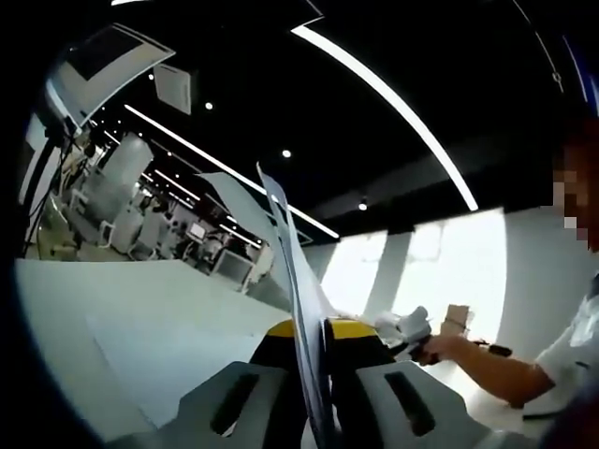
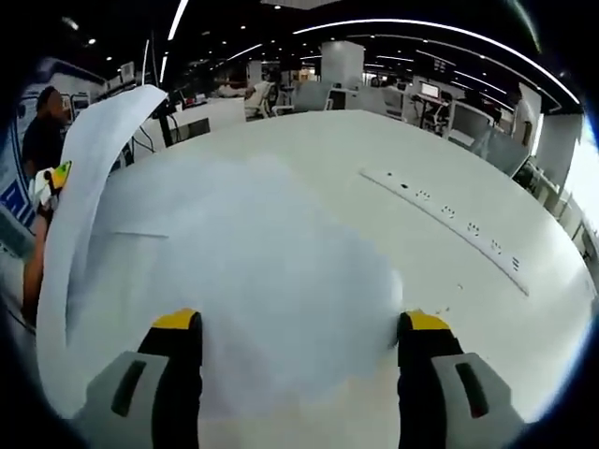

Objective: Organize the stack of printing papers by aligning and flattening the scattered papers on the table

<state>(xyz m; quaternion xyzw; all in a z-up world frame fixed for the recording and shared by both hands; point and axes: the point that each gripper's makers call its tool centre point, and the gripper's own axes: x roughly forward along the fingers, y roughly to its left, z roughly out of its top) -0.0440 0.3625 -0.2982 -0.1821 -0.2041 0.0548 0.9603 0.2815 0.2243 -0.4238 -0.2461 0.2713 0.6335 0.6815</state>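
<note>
My left gripper (image 1: pixel 314 327) is shut on the edge of a few white sheets of paper (image 1: pixel 290 243), which stand up edgewise between its yellow-tipped jaws. In the right gripper view those lifted sheets (image 2: pixel 89 178) curl upward at the left, with the left gripper (image 2: pixel 51 182) at their edge. More sheets (image 2: pixel 262 271) lie loosely spread on the white table (image 2: pixel 393 150). Above these lying sheets my right gripper (image 2: pixel 301 323) is open wide, nothing between its jaws. The right gripper (image 1: pixel 412 329) also appears at the right of the left gripper view, held by a hand.
A long strip with small dark sockets (image 2: pixel 449 215) runs across the table to the right of the papers. Office desks and chairs (image 2: pixel 328 89) stand beyond the table's far edge. A person (image 2: pixel 42 131) is at the far left.
</note>
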